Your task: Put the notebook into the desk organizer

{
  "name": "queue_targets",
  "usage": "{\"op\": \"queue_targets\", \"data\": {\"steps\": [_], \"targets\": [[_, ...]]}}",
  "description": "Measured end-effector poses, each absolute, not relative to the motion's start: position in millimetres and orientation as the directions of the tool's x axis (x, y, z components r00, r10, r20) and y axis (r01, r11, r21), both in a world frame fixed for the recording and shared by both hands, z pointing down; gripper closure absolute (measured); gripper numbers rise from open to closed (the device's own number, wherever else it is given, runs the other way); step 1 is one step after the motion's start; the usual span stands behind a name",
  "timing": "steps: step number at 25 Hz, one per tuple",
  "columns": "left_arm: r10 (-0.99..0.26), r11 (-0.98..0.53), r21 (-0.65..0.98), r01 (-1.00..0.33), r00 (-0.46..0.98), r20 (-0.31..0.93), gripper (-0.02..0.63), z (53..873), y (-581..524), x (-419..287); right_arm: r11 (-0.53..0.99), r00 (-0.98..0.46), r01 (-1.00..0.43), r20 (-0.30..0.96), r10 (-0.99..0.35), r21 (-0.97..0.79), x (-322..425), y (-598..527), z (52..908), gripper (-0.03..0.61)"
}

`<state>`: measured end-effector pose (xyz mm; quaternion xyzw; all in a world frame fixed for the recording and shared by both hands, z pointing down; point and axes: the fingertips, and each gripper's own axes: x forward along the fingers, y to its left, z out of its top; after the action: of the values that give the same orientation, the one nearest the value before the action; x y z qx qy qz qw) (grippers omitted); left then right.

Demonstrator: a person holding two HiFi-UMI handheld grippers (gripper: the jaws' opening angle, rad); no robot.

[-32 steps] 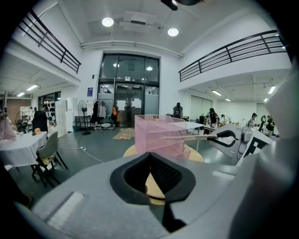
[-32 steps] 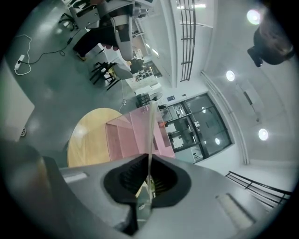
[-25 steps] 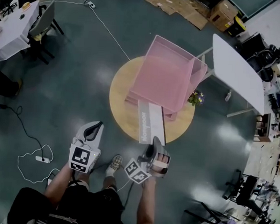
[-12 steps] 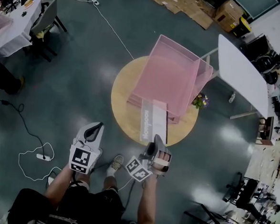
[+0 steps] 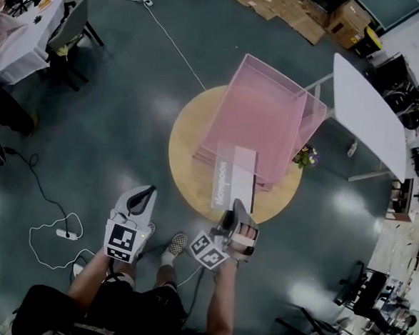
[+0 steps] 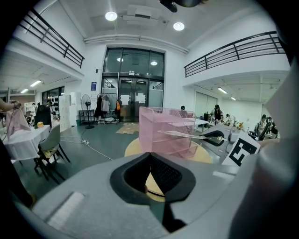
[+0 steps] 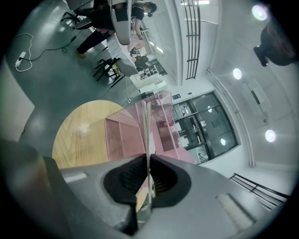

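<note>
- While the thin grey-white notebook (image 5: 234,173) hangs from the right gripper (image 5: 233,216) by its near short edge, head view puts its far end over the front of the pink see-through tiered desk organizer (image 5: 265,113). The organizer sits on the round wooden table (image 5: 185,158). Dark lettering runs along the cover.
- Head view also: left gripper (image 5: 141,197) is off to the table's left, not involved.
- Left gripper view: its jaws are together, nothing between them. Notebook (image 6: 183,134) is edge-on, near level, at about mid-shelf height, tip at the organizer's open front. Can't tell whether it's past the lip.
- Right gripper view: jaws clamped on the notebook (image 7: 147,140), which lines up with the organizer's length.
- Judgement: insertion step, roughly midway. Keep the notebook level and square to the slot and push straight. The unsupported far end may sag and catch a shelf. Release only once it's mostly seated.
</note>
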<state>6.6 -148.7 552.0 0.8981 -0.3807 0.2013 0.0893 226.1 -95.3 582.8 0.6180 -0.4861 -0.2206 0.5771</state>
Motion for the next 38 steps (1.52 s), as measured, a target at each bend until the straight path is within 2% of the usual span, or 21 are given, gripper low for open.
{"op": "queue_targets", "data": {"steps": [38], "targets": [[-0.631, -0.650, 0.031, -0.759, 0.562, 0.535, 0.603, 600, -165, -13, 0.173, 0.408, -0.330, 0.306, -0.860, 0.928, 239, -170, 608, 0.545]]}}
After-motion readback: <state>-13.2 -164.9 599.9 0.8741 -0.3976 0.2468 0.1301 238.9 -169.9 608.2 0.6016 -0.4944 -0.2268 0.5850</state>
